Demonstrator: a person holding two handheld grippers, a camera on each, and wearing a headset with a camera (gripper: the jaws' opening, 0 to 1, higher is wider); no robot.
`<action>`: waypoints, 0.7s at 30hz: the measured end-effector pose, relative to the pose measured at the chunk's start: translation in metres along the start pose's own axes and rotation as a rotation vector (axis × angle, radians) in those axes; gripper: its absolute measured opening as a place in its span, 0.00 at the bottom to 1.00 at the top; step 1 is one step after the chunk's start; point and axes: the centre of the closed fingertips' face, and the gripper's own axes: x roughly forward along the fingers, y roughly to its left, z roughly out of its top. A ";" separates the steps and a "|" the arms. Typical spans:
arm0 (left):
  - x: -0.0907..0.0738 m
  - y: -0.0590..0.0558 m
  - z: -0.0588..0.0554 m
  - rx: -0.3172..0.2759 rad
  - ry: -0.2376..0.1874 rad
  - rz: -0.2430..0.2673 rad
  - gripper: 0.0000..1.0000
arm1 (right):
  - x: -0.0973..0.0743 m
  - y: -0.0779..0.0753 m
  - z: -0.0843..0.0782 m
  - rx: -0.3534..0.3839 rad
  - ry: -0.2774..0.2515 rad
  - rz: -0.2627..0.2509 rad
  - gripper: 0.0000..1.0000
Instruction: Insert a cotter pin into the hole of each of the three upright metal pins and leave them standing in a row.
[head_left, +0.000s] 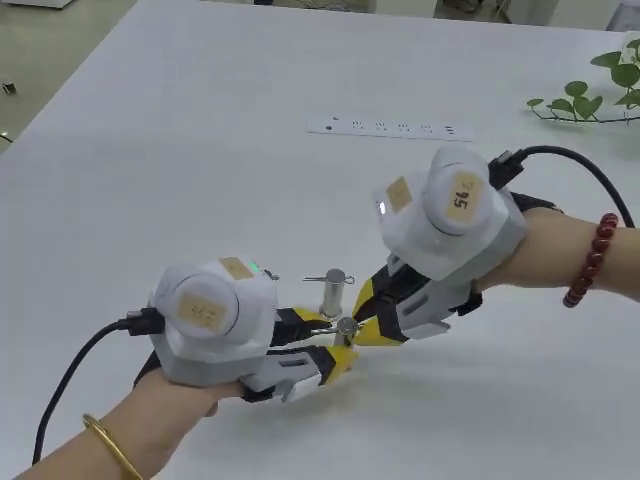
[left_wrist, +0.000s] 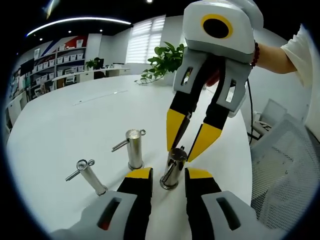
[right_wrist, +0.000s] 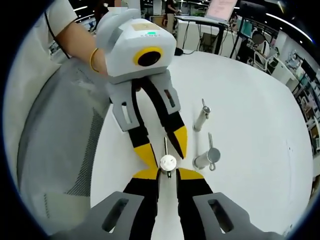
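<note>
Nearest, the left gripper (head_left: 326, 340) comes in low from 8 o'clock in the head view, with its jaws part-spread on either side of the third metal pin (left_wrist: 171, 169). Whether they actually bear on it cannot be told. This pin stands on the white table (head_left: 200, 120) between the two grippers, its long axis roughly upright. The right gripper (right_wrist: 168, 175) reaches in from 2 o'clock, and its jaws are drawn nearly together on the near end of the cotter pin (right_wrist: 166, 144) at the head of the metal pin. In the right gripper view the cotter pin's thin shank runs from the pin's round top toward 12 o'clock, straight at the left gripper. Its long axis therefore lies crosswise to the upright pin and along the line joining the two tools. It appears to be at least partly through the hole, though how far it is seated cannot be read. Judged from this, the coming move is a straight push along that axis from 2 o'clock toward 8 o'clock. The right gripper drives and the left gripper resists tipping. Two finished pins stand at 9 to 10 o'clock of the work in the left gripper view, a nearer one (left_wrist: 134, 149) and a farther one (left_wrist: 91, 176), each already carrying a cotter pin.
</note>
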 end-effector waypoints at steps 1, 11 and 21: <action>-0.001 0.000 0.000 0.004 0.002 0.000 0.28 | 0.000 0.000 0.000 0.000 -0.002 -0.001 0.16; -0.013 -0.003 0.004 0.051 0.006 0.001 0.37 | 0.003 -0.002 0.008 0.024 -0.066 -0.005 0.20; -0.016 -0.003 0.001 0.070 0.018 0.004 0.39 | 0.010 -0.001 0.007 0.007 -0.087 0.007 0.17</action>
